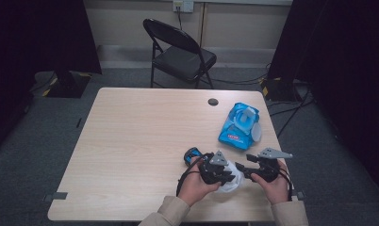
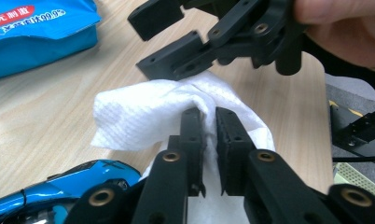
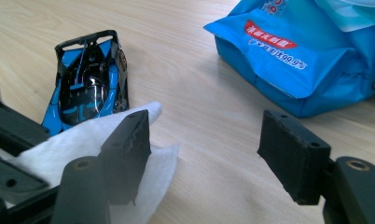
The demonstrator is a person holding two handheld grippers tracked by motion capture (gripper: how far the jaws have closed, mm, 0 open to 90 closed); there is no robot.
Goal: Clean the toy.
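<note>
Low in the high view, right of centre: left tool (image 1: 224, 172) and right tool (image 1: 242, 169) tip to tip over the near edge of the bench (image 1: 131, 141), each in a hand rising from the bottom edge. Left tool (image 2: 209, 122) clamped narrow on a white wipe (image 2: 143, 114), a fold of cloth pinched between the two black jaws at centre of the left gripper view; wipe bunched and puffed toward the left of that frame, its lower part spilling down behind the jaws. Right tool (image 2: 169, 46) at upper centre there, one jaw resting against the top of the cloth. Right tool (image 3: 209, 144) standing wide in its own view, nothing between the jaws; left jaw lying over a flat corner of the wipe (image 3: 83, 140) at lower left, right jaw over bare wood. Blue and black toy car (image 3: 87, 86) at upper left of that frame, just beyond the wipe, on the bench. Blue pack of wet wipes (image 3: 288, 60) at upper right, well apart from the car; in the high view, pack (image 1: 239, 125) above the tools with its flap open.
</note>
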